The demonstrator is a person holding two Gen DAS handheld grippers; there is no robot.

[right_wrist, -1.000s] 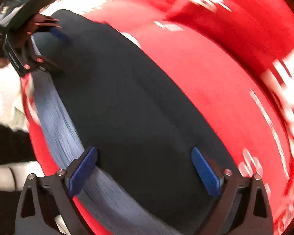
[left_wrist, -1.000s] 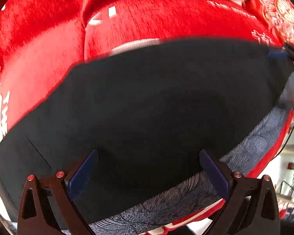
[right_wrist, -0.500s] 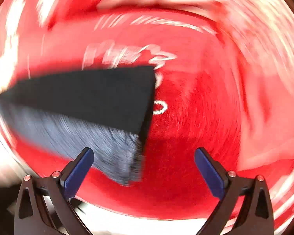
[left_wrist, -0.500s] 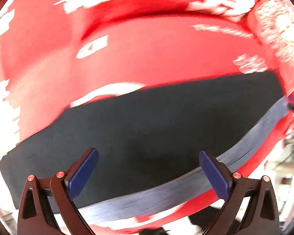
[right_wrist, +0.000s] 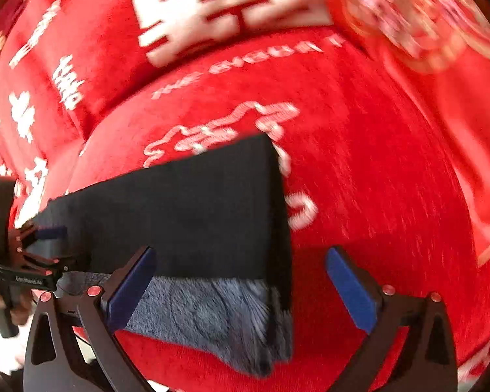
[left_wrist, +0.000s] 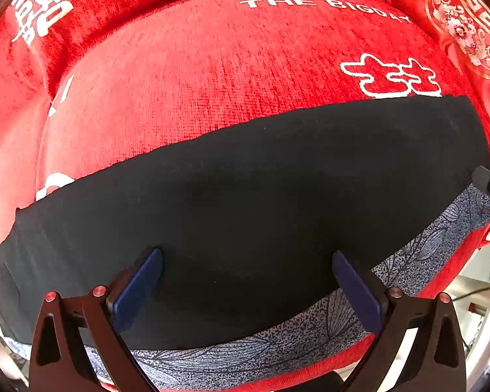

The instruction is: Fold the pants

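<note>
Both hand-held grippers (left_wrist: 246, 289) (right_wrist: 240, 289) spread wide, empty; smooth black pants (left_wrist: 245, 202), leaf-printed grey lining, ribbed red sofa cover (left_wrist: 212, 81)

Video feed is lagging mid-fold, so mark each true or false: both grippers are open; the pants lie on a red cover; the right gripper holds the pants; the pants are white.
1. Both grippers are open. True: left gripper and right gripper stand wide apart.
2. The pants lie on a red cover. True.
3. The right gripper holds the pants. False: it grips nothing.
4. The pants are white. False: black with a grey patterned layer.
</note>
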